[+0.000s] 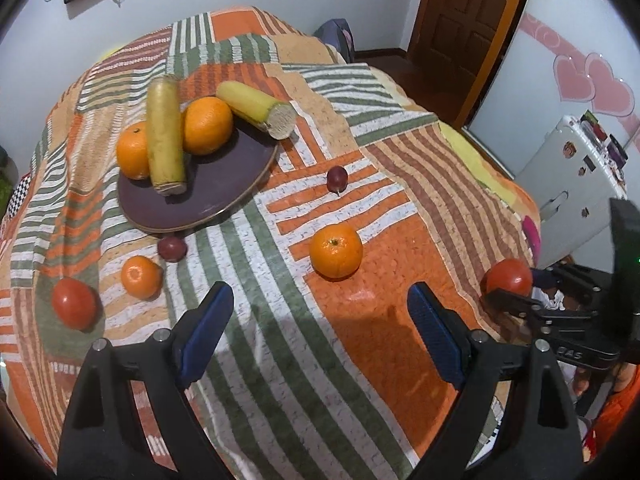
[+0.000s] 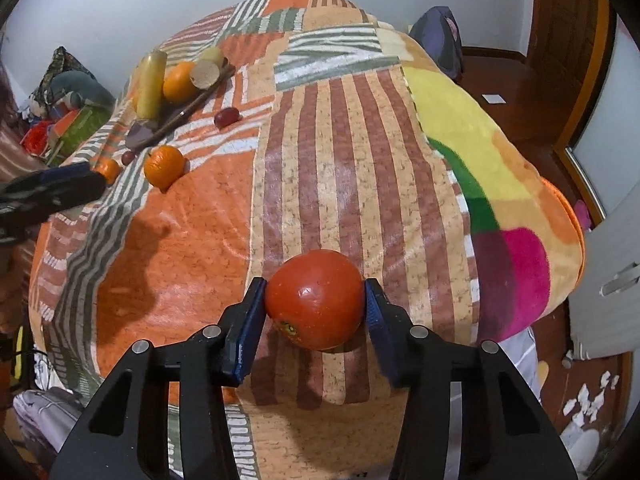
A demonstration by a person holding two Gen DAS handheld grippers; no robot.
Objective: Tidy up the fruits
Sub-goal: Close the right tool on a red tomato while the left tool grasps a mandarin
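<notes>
1. Right gripper (image 2: 315,308): clamped on a red tomato (image 2: 315,298), one blue pad against each side; held just above the patterned bedspread (image 2: 332,168), over its brown-striped patch near the bed's edge; seen from the left wrist camera as the tomato (image 1: 509,277) pinched at the far right, beside the bedspread (image 1: 304,344).
2. Left gripper (image 1: 320,312): fingers wide apart, nothing between the blue pads; hovering over the green-and-white striped patch; visible in the right wrist camera only as a dark finger at the left edge.
3. On the dark round plate (image 1: 224,184): two oranges, one at the left rim (image 1: 132,150) and one nearer the middle (image 1: 207,125); a long yellow cut piece (image 1: 165,136) leaning across between them; a second yellow cut piece (image 1: 256,109) lying over the plate's far rim, cut end facing right.
4. Loose on the bedspread: an orange (image 1: 336,250) in front of the plate, ahead of the open gripper; a small orange (image 1: 141,276) to the left; a second red tomato (image 1: 74,303) farther left, near the edge.
5. Two small dark red fruits, kind unclear: one (image 1: 172,248) touching the plate's near rim; one (image 1: 337,178) just right of the plate.
6. Around the bed: a wooden door (image 1: 468,20) and a white fridge (image 1: 576,176) on the right.
</notes>
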